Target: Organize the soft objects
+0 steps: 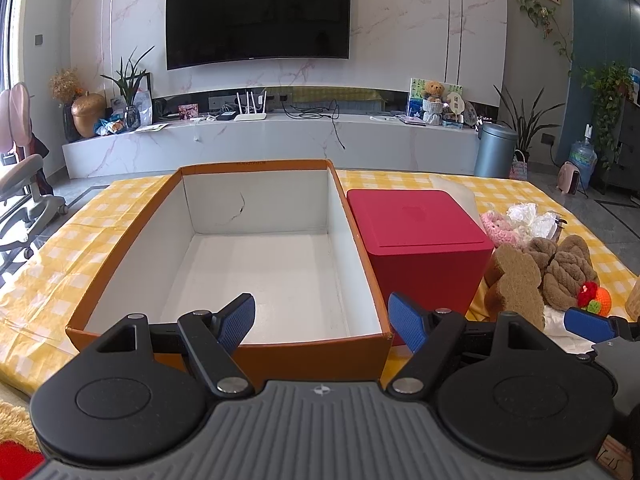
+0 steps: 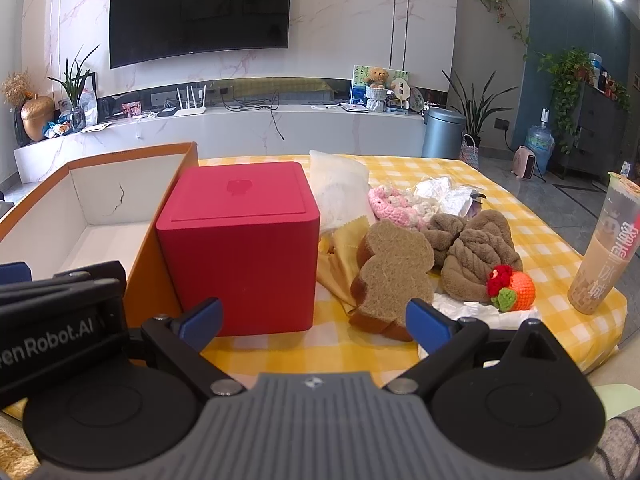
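The left gripper, at the bottom centre of the left wrist view, has its blue-padded fingers spread apart with nothing between them, poised over the near wall of the open orange cardboard box with a white inside. The right gripper, at the bottom centre of the right wrist view, is likewise spread apart and holds nothing; its fingers sit low over the surface covered with a yellow-and-white checked cloth.

Just beyond its left finger stands the red cube-shaped lidded box, touching the orange box's right wall. Just beyond its right finger lies the brown sponge cut like a slice of bread, leaning on a yellow cloth swatch. Right of the sponge are the brown twisted plush pieces and the small crocheted orange fruit with red and green trim, resting on crumpled white paper. Behind them sit the pink-and-white crocheted piece and a white soft pouch. At the right edge of the frame stands a tall plastic cup of milk tea.
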